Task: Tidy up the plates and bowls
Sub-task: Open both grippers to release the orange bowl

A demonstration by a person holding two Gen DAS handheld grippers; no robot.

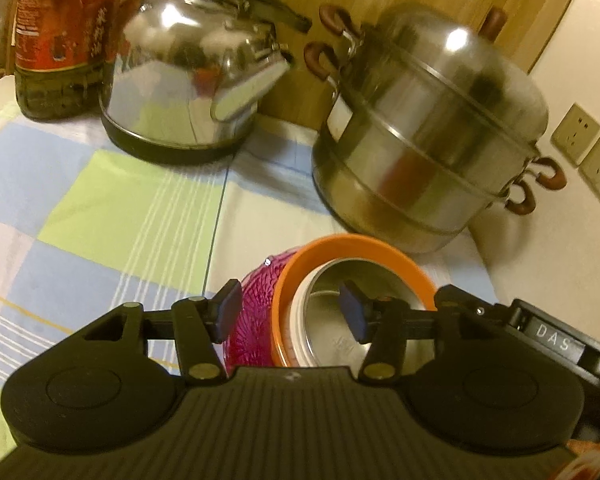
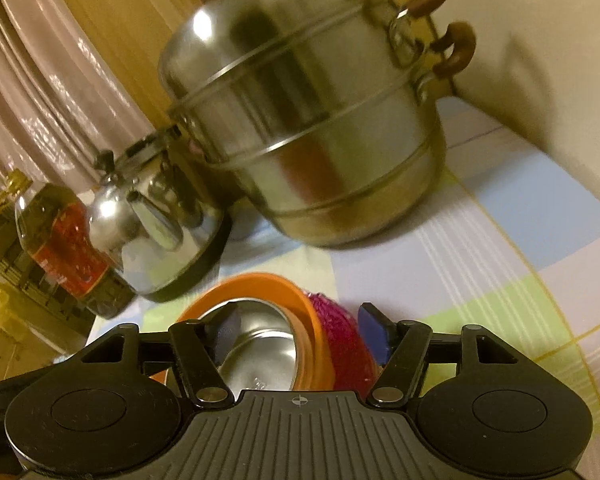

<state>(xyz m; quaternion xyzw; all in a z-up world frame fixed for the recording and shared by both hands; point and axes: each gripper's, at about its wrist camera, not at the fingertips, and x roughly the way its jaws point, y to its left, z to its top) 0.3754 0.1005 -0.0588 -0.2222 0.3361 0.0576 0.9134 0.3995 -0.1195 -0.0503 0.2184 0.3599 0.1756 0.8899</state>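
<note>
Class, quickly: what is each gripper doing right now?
Left gripper: open, jaws straddling the rims of the nested bowls, not gripping.
Right gripper: open, also straddling the bowls' rims, holding nothing.

Each fisheye camera sits just behind its own gripper's black body, looking forward and downward along the fingers at a checked tablecloth (image 1: 100,184). Both views share the near nested stack with an orange bowl (image 1: 356,248) (image 2: 256,284), and farther back a tiered steel steamer pot (image 1: 432,128) (image 2: 316,120) and shiny kettle (image 1: 188,68) (image 2: 156,220), seen from opposite sides.
</note>
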